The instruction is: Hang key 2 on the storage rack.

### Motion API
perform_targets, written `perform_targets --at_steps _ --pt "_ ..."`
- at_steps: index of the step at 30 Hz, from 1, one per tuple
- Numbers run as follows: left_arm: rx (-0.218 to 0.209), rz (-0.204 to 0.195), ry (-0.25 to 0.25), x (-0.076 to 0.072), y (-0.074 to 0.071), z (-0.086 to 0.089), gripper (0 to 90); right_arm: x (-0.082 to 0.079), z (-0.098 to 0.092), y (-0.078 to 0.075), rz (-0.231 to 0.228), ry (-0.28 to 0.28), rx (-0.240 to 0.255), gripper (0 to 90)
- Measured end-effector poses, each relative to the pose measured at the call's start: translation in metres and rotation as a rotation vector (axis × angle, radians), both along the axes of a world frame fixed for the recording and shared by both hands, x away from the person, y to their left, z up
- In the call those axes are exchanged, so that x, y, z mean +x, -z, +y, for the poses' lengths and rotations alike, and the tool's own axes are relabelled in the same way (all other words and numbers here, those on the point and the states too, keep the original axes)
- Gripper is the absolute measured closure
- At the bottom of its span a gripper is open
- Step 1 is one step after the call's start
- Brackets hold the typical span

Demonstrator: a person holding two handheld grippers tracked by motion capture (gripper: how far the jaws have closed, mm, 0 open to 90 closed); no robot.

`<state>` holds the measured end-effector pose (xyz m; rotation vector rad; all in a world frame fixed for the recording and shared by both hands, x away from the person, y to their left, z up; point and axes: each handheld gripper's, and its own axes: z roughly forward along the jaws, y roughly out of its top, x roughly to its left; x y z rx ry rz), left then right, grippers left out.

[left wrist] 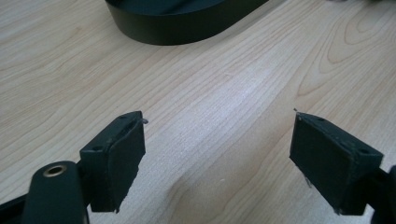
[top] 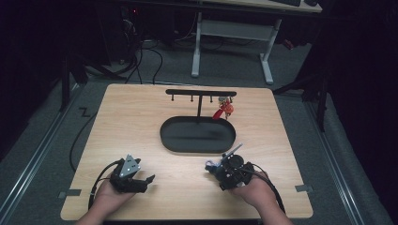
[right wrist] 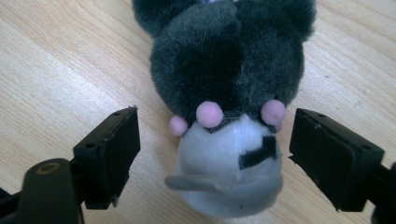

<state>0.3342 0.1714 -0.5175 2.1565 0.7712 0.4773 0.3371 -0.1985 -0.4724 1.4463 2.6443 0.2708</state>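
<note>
Straddling a plush toy (right wrist: 229, 116) on the worktop (top: 141, 117), near the black tray (top: 197, 134), the right tongs (top: 217, 169) stand open, apparently lined up for a grasp. The left tongs (left wrist: 217, 154) rest open and empty, near that tray, likely idle

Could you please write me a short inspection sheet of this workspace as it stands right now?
Surface: light wooden table, bare between items.
Job's things: black oval tray with a T-shaped hook stand; red charm hanging at its right end; grey and black plush toy lying on the table.
Clutter: nothing seen.
Grippers: left claw open over bare wood; right claw open, one jaw on each side of the plush toy.
Cables: black cable off the table's left edge; more on the floor behind.
Surroundings: white desk frame, grey floor, dark room.
</note>
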Motion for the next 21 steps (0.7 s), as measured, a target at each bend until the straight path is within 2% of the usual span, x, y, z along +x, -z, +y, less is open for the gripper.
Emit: perform_targets --at_steps 7,10,12,14,15,18,19,20,21 --pt "0.004 0.009 -0.004 0.001 0.001 0.0 19.0 0.003 -0.004 0.01 0.013 0.01 0.014 24.2" --pt "0.006 0.01 -0.003 0.001 0.001 0.0 19.1 0.003 -0.005 0.013 0.017 0.007 0.02 34.0" --pt "0.0 0.007 -0.005 0.002 0.0 0.0 19.3 0.004 -0.005 0.013 0.018 0.013 0.015 35.5" --pt "0.008 0.004 0.003 0.002 0.002 -0.002 19.3 0.005 -0.007 0.015 0.044 0.019 0.033 39.1" --pt "0.012 0.007 0.006 0.001 0.002 -0.002 19.3 0.004 -0.008 0.016 0.046 0.019 0.026 40.5" --pt "0.004 0.006 0.004 0.001 0.001 -0.002 19.3 0.003 -0.007 0.015 0.046 0.018 0.021 45.5" --pt "0.004 0.004 0.003 0.001 0.001 -0.002 19.3 0.005 -0.008 0.014 0.036 0.003 0.027 46.1" --pt "0.003 0.004 0.004 0.001 0.001 -0.002 19.3 0.003 -0.007 0.013 0.044 0.032 0.032 46.3" --pt "0.002 0.005 0.005 0.0 0.002 -0.001 19.1 0.003 -0.008 0.01 0.034 0.024 0.038 46.7"
